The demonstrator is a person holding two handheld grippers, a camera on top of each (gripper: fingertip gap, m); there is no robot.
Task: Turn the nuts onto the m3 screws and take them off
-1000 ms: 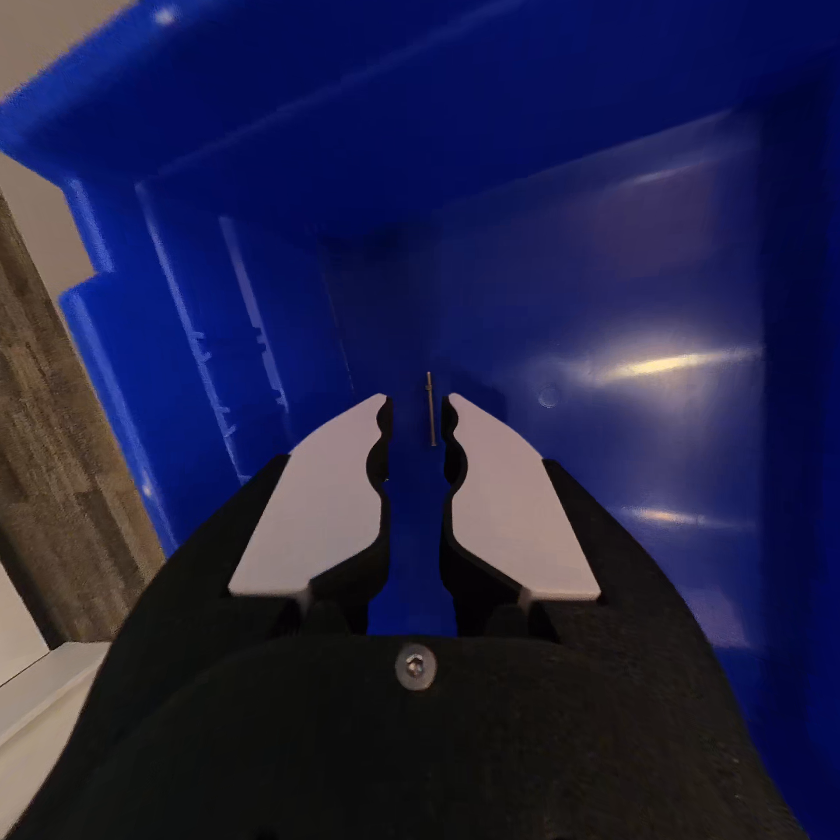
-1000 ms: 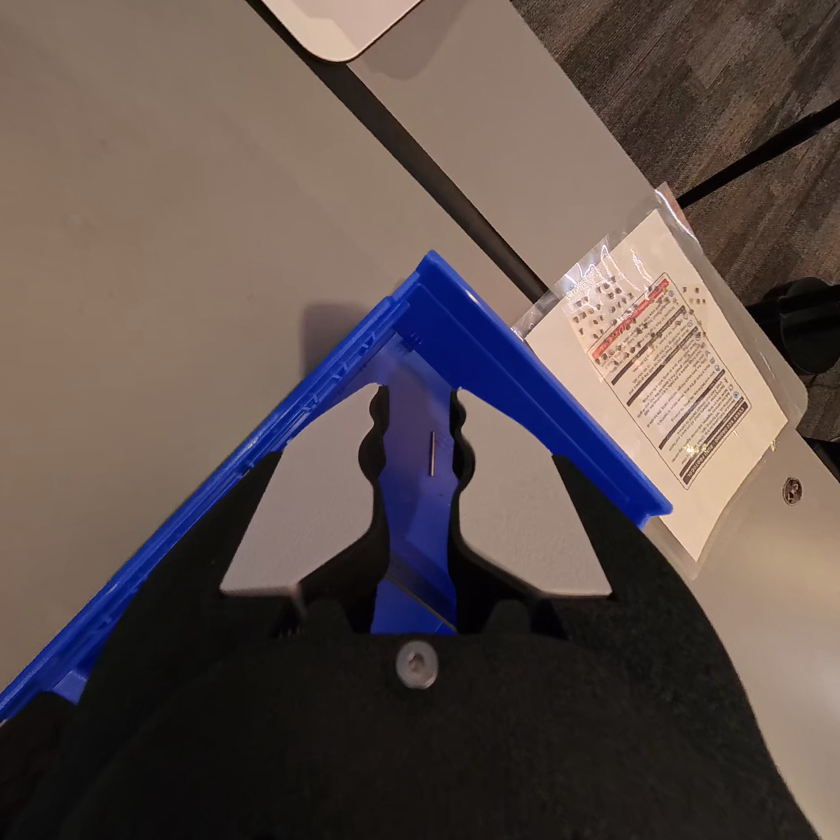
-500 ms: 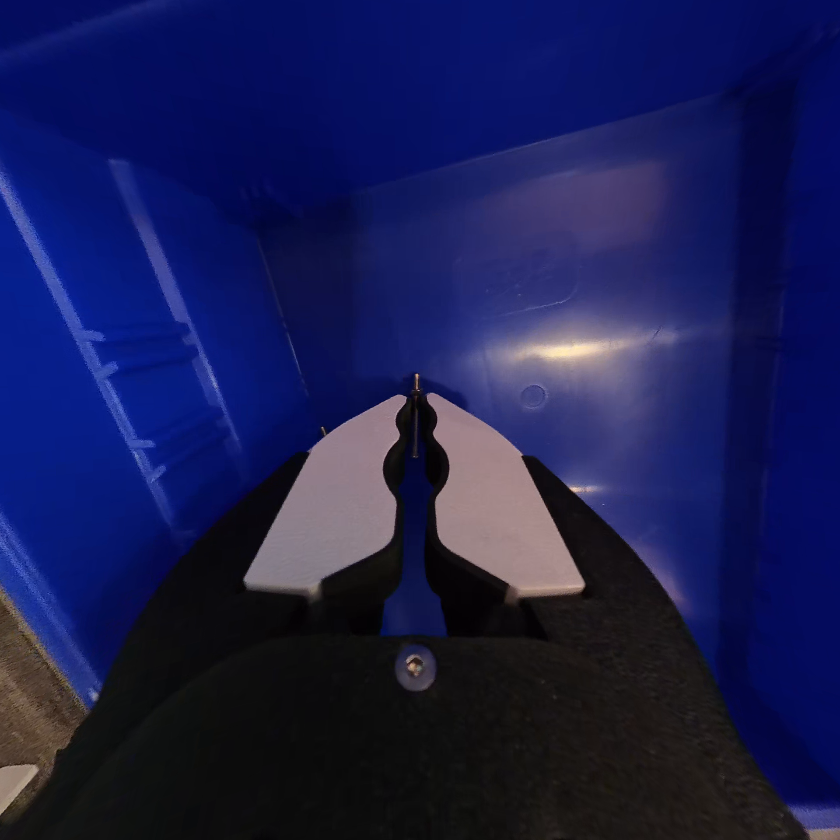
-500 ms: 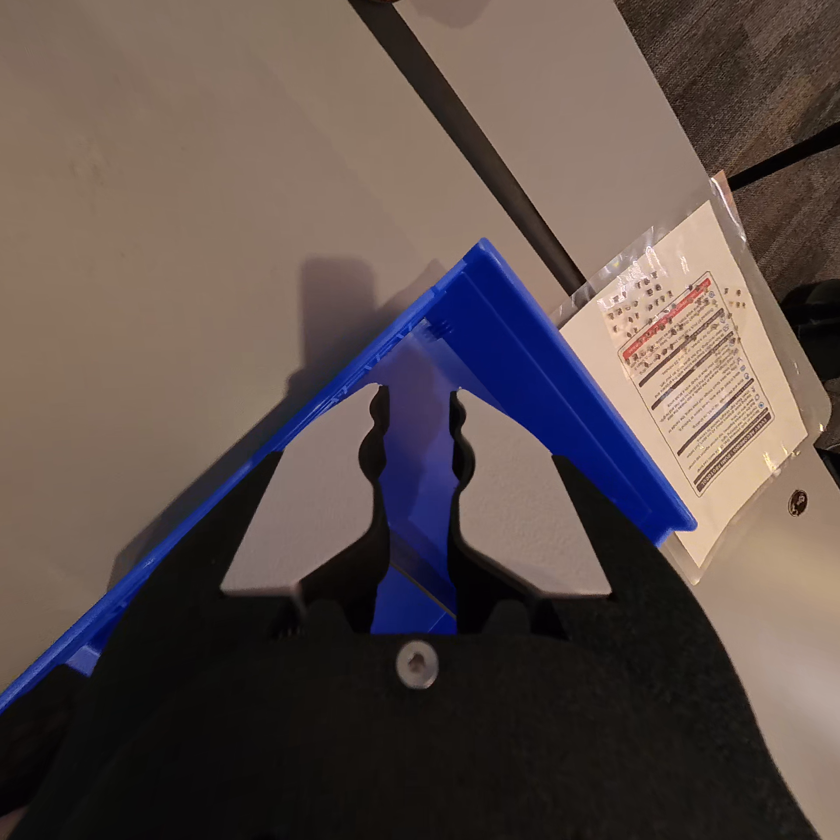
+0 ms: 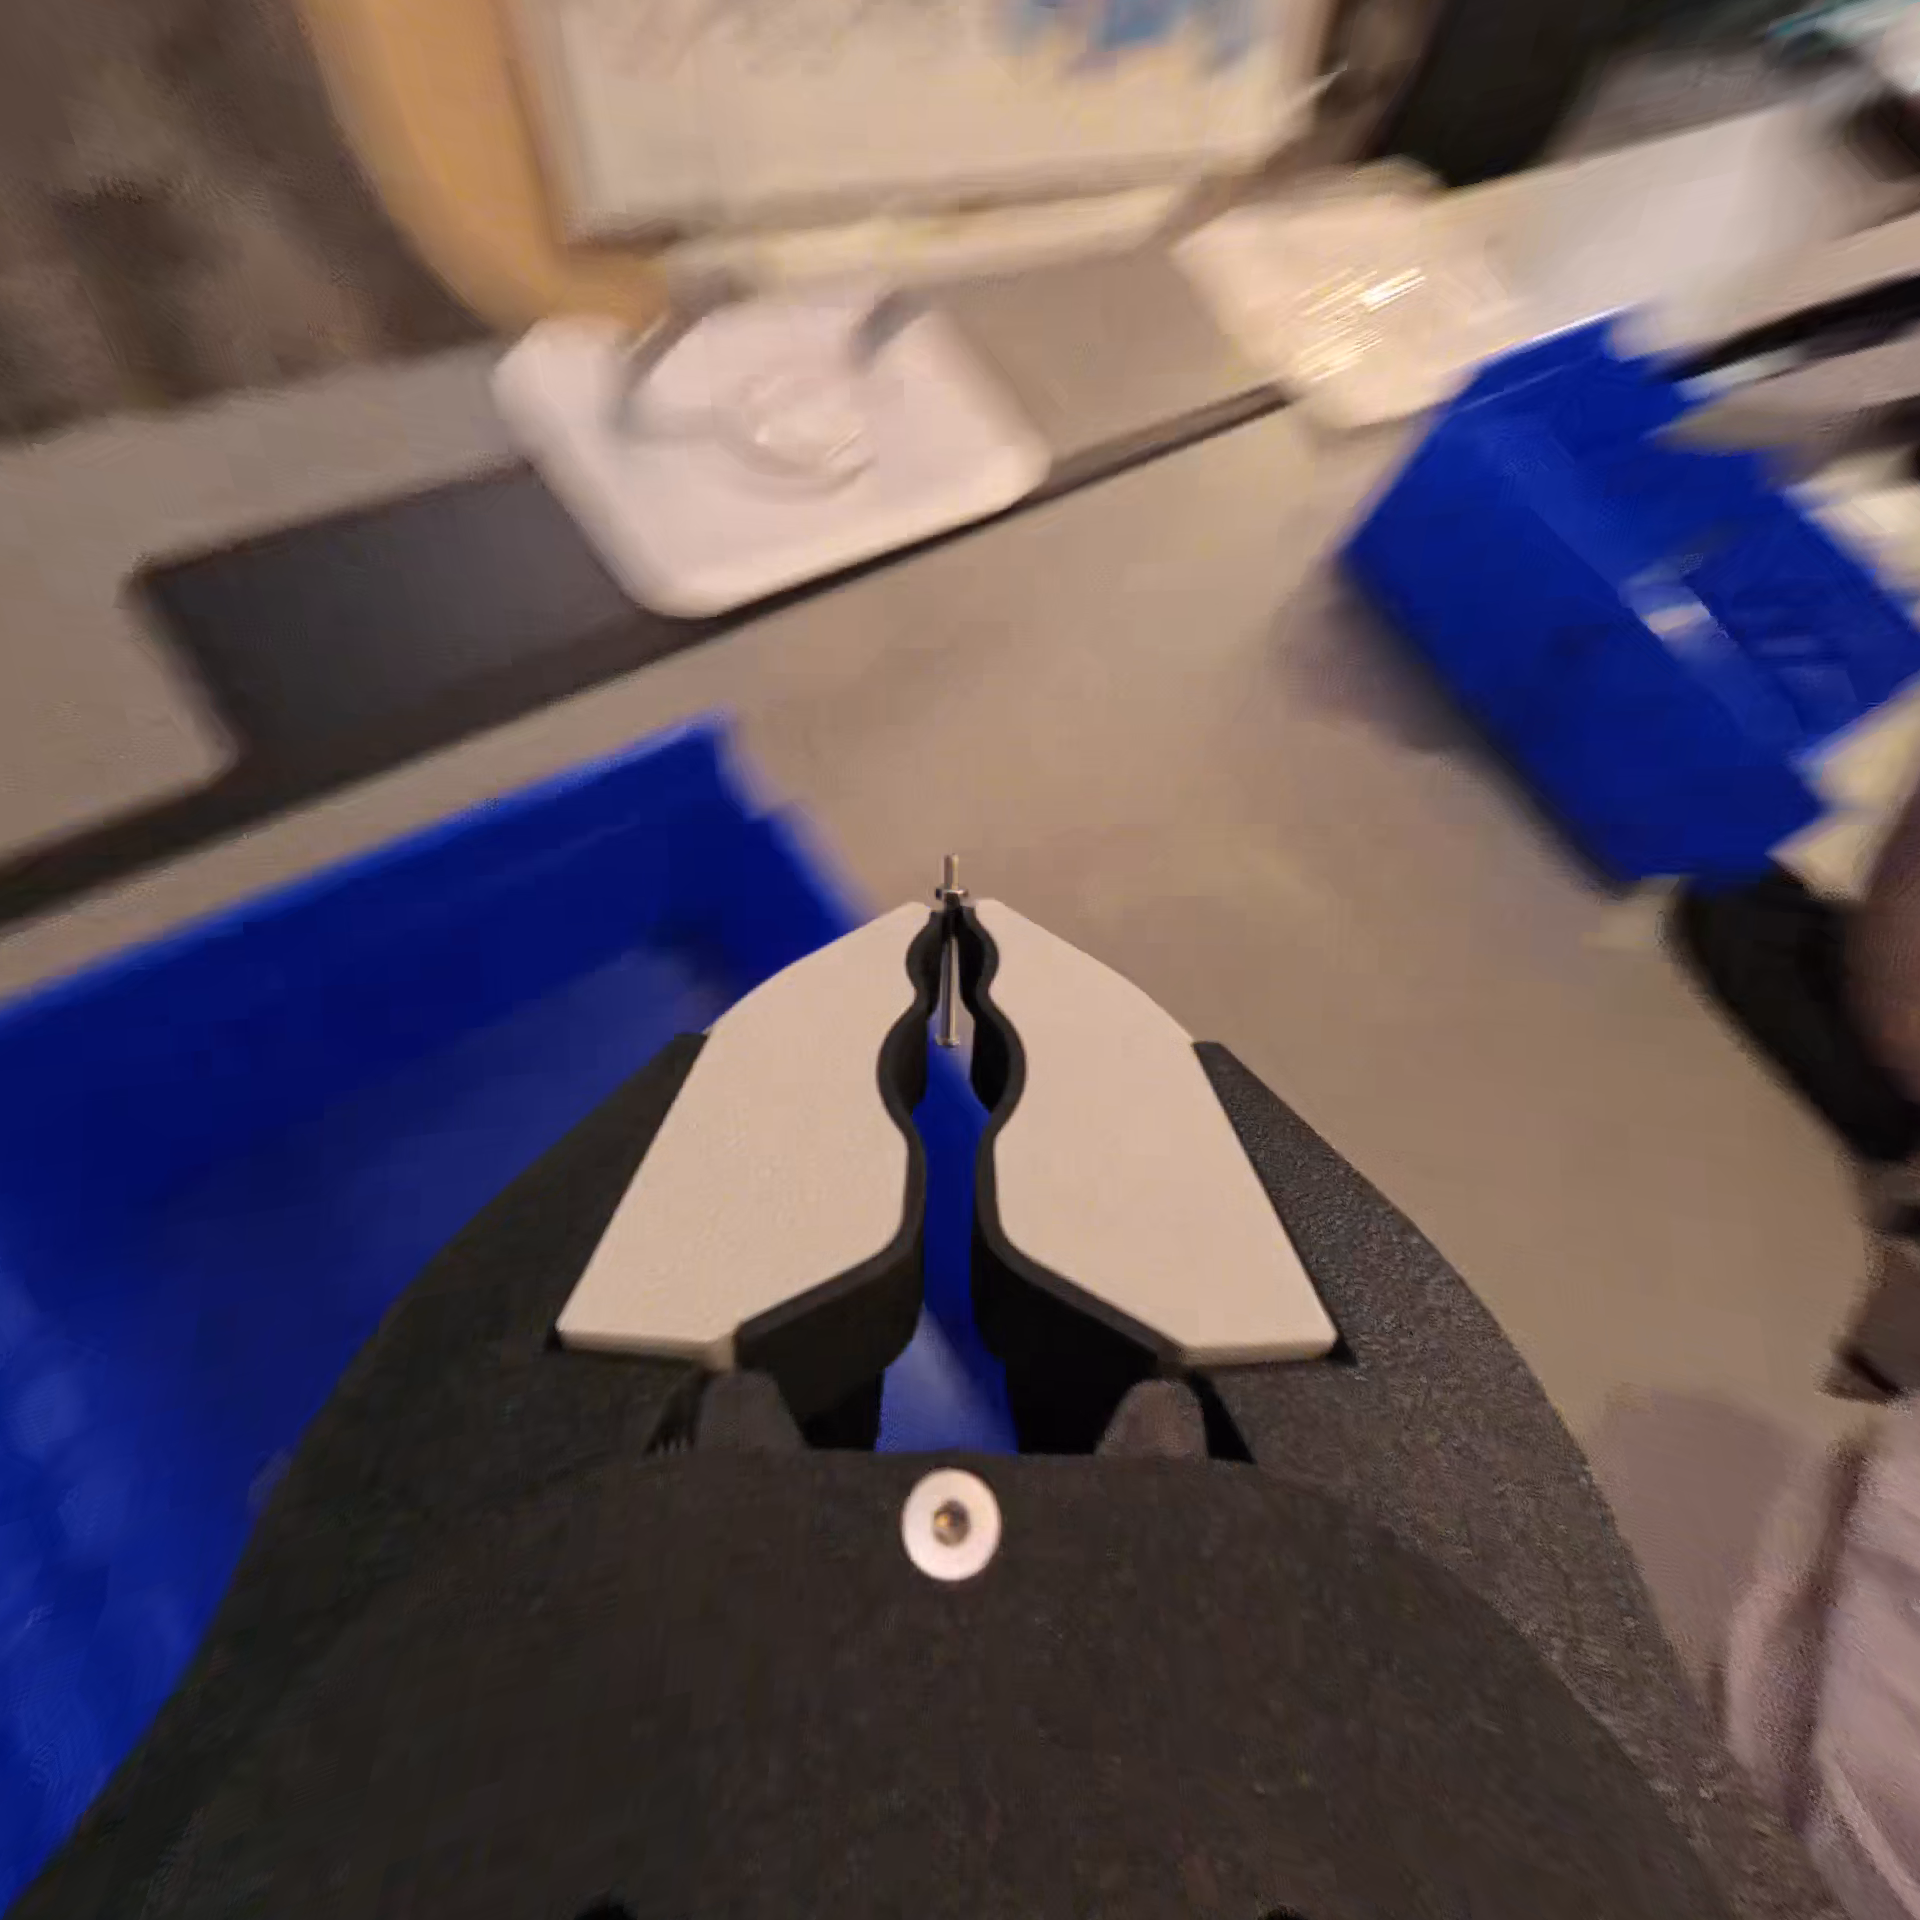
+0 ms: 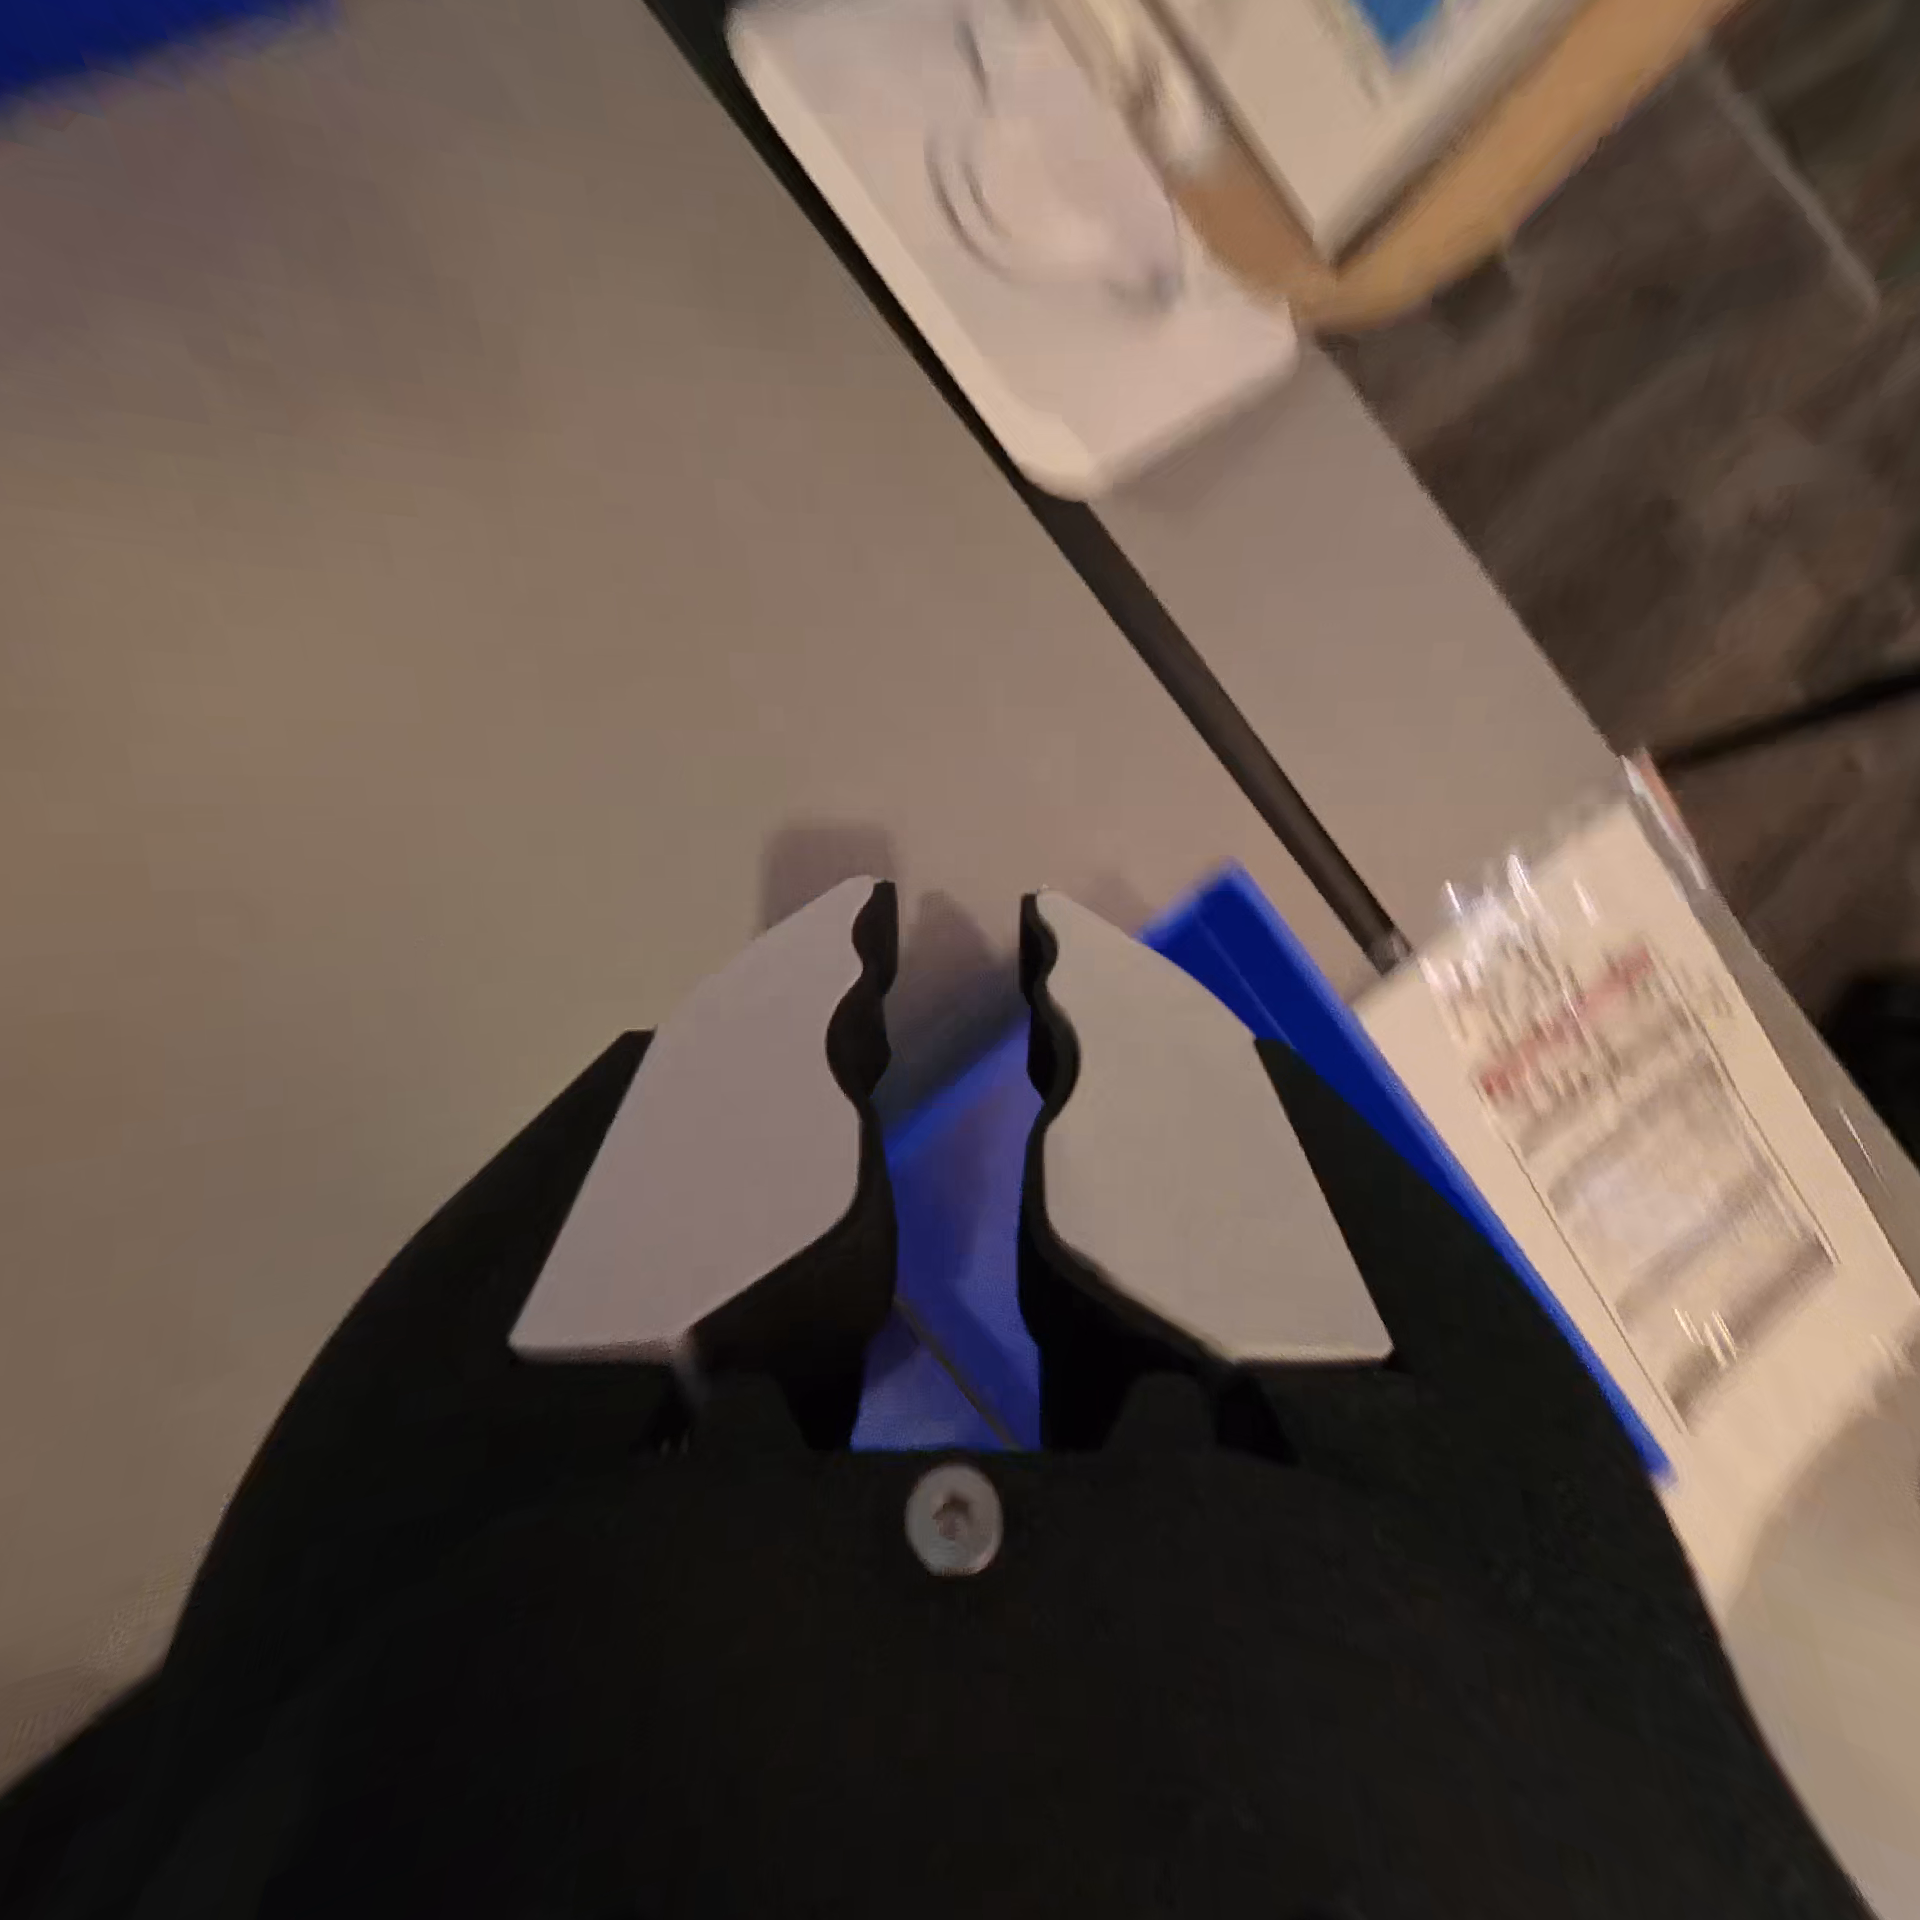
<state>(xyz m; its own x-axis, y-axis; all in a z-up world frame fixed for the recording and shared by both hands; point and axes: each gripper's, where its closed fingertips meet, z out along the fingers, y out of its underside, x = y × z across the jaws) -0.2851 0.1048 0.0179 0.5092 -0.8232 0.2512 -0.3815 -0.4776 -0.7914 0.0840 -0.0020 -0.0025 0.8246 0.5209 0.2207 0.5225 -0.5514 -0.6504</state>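
Note:
My left gripper (image 5: 950, 906) is shut on a thin metal M3 screw (image 5: 948, 971) that lies along the jaws, its tip sticking out past the fingertips with a small nut-like piece near the tip. It is lifted above a blue bin (image 5: 343, 997) at the lower left. My right gripper (image 6: 958, 896) is open and empty, raised over the corner of a second blue bin (image 6: 1288, 1039). That second bin also shows in the left wrist view (image 5: 1621, 644) at the right. Both views are blurred by motion.
A grey table (image 6: 416, 623) carries both bins. A clear bag with a printed card (image 6: 1621, 1122) lies right of the second bin. A white block (image 5: 769, 457) sits at the back beyond a dark seam. A person's sleeve (image 5: 1829, 1558) shows at the right. Across from one pair of fingers to the other is roughly 40 cm.
My left gripper closed on the screw inside the blue bin and lifted it out, swinging toward the table. My right gripper rose and tilted away from its bin, staying open.

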